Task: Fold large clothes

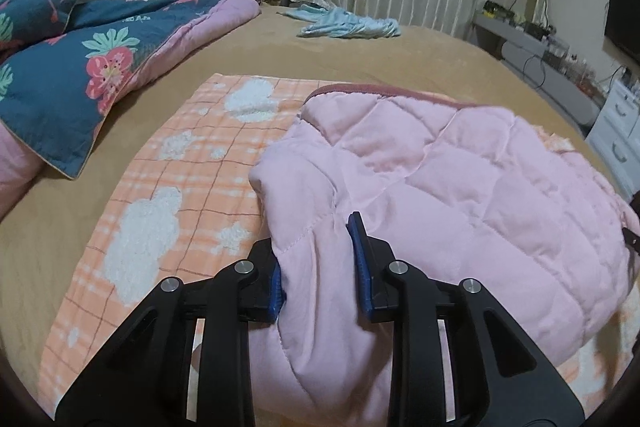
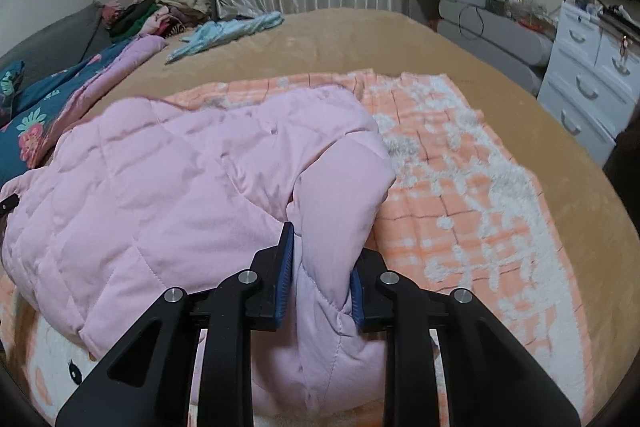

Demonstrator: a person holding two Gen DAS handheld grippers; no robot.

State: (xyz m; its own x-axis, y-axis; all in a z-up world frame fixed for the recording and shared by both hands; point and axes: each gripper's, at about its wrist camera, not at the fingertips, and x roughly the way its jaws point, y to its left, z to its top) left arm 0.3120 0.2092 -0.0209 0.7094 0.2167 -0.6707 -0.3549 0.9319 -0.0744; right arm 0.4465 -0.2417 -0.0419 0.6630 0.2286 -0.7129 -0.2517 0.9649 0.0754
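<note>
Both grippers are holding a pink quilted jacket over the bed.

The left gripper [image 1: 320,263] and right gripper [image 2: 322,267] are each pinching a bunched fold of the jacket [image 1: 440,179], jaws nearly closed on it; the jacket is lying on an orange checked blanket [image 1: 192,163] spread across the tan bed [image 1: 360,51].

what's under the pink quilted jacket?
The pink quilted jacket lies on an orange plaid blanket with white fluffy patches, spread over the tan bed cover. Both grippers pinch its folds. Anything else beneath the jacket is covered.
</note>
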